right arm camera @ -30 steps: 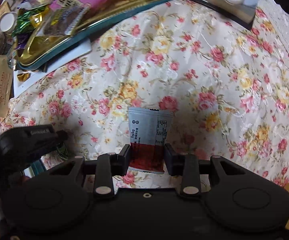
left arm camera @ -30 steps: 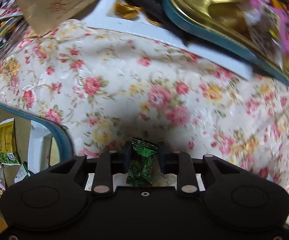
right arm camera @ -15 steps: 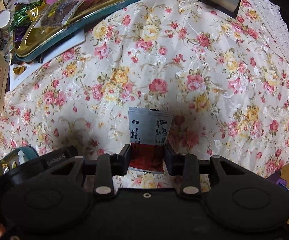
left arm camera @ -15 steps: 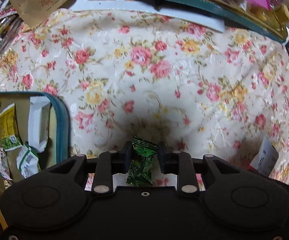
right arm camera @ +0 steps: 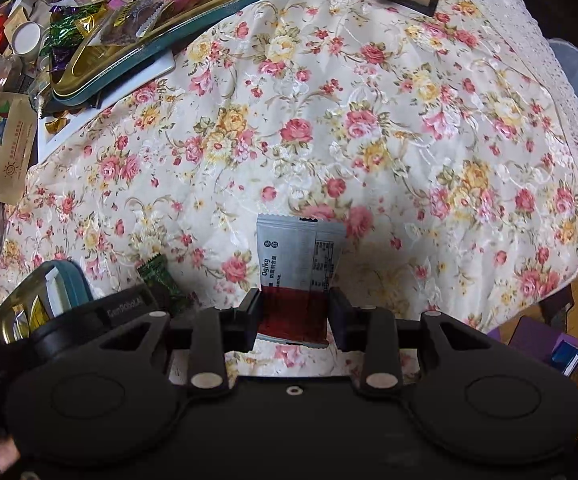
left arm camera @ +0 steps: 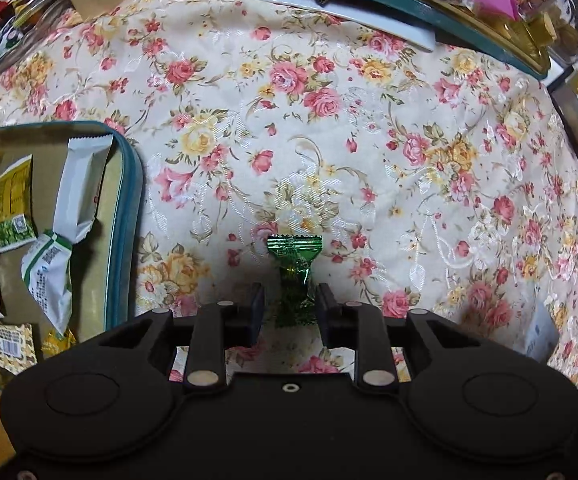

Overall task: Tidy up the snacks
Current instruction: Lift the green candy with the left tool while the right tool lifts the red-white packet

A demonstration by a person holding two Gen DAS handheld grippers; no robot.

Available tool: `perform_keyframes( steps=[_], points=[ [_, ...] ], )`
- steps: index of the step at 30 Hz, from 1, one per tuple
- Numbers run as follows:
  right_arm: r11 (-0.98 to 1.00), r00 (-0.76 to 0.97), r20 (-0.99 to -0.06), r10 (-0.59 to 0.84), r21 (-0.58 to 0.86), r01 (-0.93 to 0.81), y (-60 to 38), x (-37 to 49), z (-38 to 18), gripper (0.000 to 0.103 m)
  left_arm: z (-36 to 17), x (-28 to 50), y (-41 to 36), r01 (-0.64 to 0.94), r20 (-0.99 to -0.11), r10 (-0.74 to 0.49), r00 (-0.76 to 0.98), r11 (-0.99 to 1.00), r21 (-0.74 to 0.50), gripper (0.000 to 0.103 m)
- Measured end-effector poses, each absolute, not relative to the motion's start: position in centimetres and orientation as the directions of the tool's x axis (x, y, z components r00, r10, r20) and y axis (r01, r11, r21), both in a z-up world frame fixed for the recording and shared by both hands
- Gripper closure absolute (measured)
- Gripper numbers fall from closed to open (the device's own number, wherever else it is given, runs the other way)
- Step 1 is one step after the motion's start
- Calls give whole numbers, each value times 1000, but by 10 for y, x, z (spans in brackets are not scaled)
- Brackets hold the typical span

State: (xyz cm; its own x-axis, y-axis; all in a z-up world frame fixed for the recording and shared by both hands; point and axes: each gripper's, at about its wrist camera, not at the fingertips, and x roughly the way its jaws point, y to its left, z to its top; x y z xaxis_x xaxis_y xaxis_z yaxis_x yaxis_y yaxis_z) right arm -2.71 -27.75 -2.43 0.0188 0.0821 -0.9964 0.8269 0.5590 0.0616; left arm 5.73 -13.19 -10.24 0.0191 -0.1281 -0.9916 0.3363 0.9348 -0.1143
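Since a second ago my left gripper has slid across the flowered tablecloth, so the blue-rimmed tin with its packets now lies along the left edge of its view, where before only a corner of it showed, and the cluttered gold tray has drawn back to the far edge of the table. The green candy stands upright between my left fingers, and they look parted on either side of it with gaps showing, so I judge the hold is loose or already let go; I cannot tell whether it hangs or rests on the cloth. I keep it wrapper-end up so that it can drop flat into the tin beside the white bar and the green-and-white packets already gathered there. My right gripper is clamped on the grey-and-red sachet, pads pressing its red lower half, the printed grey end sticking out ahead. I hold it low on the body so the flat pack does not swing. From the right view the left gripper sits just beside the tin's near corner, with the candy's green wrapper poking out. Both grippers point down over the near edge of the table, well apart from the gold tray, so I judge both snacks are bound for the tin, the candy first.
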Motion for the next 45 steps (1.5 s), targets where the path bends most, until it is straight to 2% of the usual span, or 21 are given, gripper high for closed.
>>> perform_keyframes(
  steps=[6, 16, 24, 33, 37, 45],
  points=[
    [540, 35, -996, 79, 72, 839, -275, -45, -17, 66, -103, 51, -105, 254, -984, -177, 15, 953, -167, 67],
    [529, 36, -996, 79, 72, 845, -273, -60, -14, 66, -103, 49, -112, 246, -982, -183, 50, 955, -166, 67],
    [521, 36, -996, 84, 75, 850, -277, -64, -14, 66, -107, 62, -139, 272, -992, -112, 65, 958, -90, 67],
    [514, 45, -995, 85, 83, 854, -277, -66, -11, 66, -117, 59, -146, 280, -995, -95, 31, 956, -83, 67],
    [513, 48, -996, 80, 82, 855, -275, -66, -8, 66, -114, 59, -147, 281, -995, -100, 20, 956, -90, 77],
    [523, 74, -993, 92, 112, 845, -262, -60, 0, 66, -89, 44, -139, 302, -996, -87, 33, 950, -73, 80]
  ],
)
